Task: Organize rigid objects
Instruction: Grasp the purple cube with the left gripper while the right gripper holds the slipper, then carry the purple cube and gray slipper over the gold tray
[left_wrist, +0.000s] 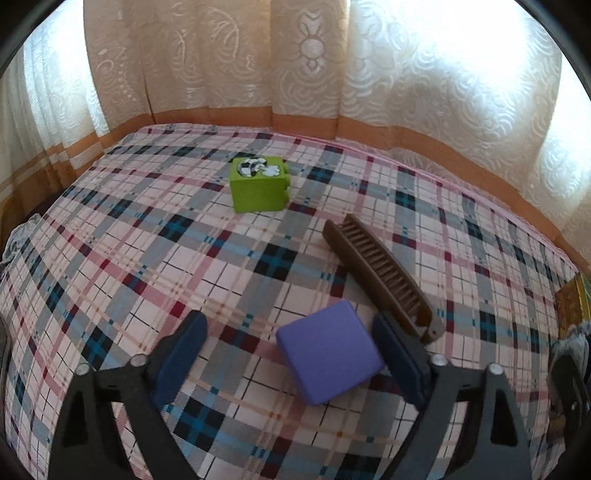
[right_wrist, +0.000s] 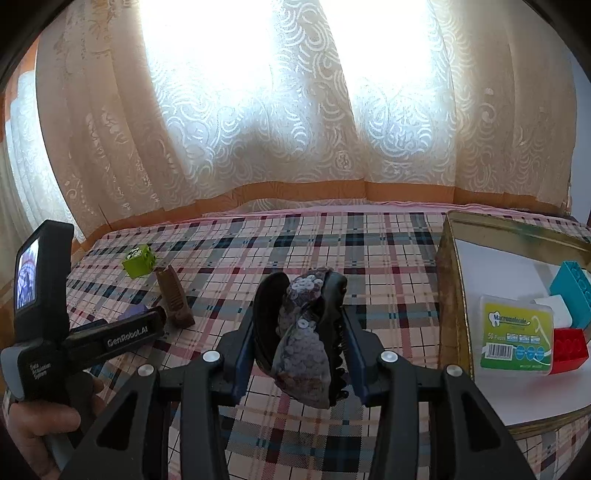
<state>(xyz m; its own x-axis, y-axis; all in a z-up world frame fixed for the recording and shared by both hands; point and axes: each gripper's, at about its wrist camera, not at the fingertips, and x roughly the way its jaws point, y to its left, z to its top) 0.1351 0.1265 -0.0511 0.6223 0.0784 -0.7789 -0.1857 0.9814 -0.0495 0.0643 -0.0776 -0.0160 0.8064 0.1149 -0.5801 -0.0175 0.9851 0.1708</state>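
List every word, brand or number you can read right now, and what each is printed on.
"GenRobot.AI": left gripper body.
"Macromolecule": floss pick box in the tray.
"50 Pieces": same box, blurry, uncertain.
Barcode digits and small print on the left gripper's handle: too small to read.

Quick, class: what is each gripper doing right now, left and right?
Left gripper: open, its fingers on either side of the purple cube, not clamped.
Right gripper: shut on the sequined hair clip.

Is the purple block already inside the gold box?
No, the purple block lies on the plaid cloth between the open left gripper's fingers, not in the gold box.
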